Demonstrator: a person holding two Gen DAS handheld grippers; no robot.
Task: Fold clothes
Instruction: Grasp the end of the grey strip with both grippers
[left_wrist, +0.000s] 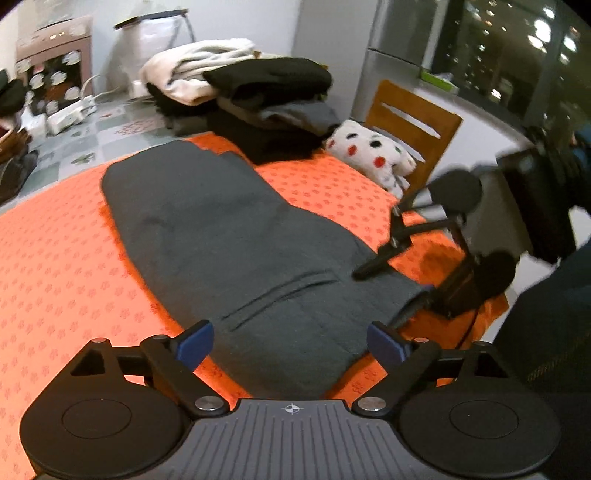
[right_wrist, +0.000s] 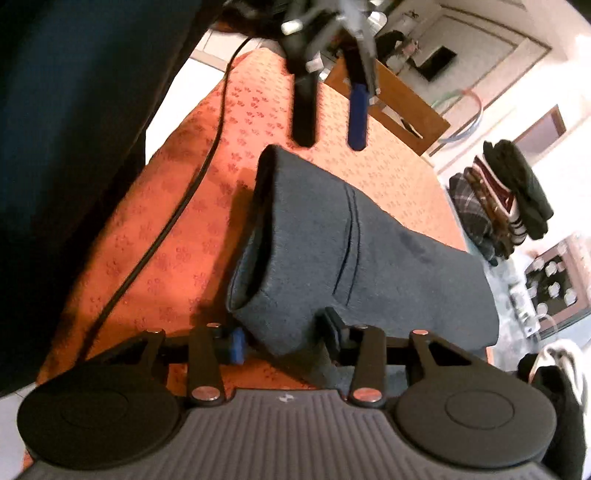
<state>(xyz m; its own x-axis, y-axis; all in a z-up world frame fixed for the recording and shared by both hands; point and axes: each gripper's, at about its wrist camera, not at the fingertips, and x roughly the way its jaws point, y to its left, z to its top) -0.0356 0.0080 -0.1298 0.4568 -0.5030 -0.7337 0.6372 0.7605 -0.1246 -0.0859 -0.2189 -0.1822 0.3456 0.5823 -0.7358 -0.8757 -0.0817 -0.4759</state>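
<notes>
A dark grey garment (left_wrist: 229, 236), folded lengthwise, lies across the orange patterned tablecloth (left_wrist: 55, 258). My left gripper (left_wrist: 291, 345) hovers open just above the garment's near end, with blue pads (left_wrist: 195, 345) wide apart and nothing pressed between them. In the right wrist view the left gripper (right_wrist: 330, 144) hangs open over the garment's far end. My right gripper (right_wrist: 284, 338) is shut on the near corner of the grey garment (right_wrist: 351, 240), with thick folded cloth filling the gap between its fingers. The right gripper (left_wrist: 395, 284) also appears at the garment's right edge in the left wrist view.
A pile of black, grey and white clothes (left_wrist: 258, 99) sits at the table's far end. A polka-dot cushion (left_wrist: 373, 155) rests on a wooden chair (left_wrist: 413, 122). A black cable (right_wrist: 177, 221) trails over the orange cloth (right_wrist: 184, 184). More folded clothes (right_wrist: 509, 199) are stacked off to the side, and a person's dark clothing (right_wrist: 74, 147) is close by.
</notes>
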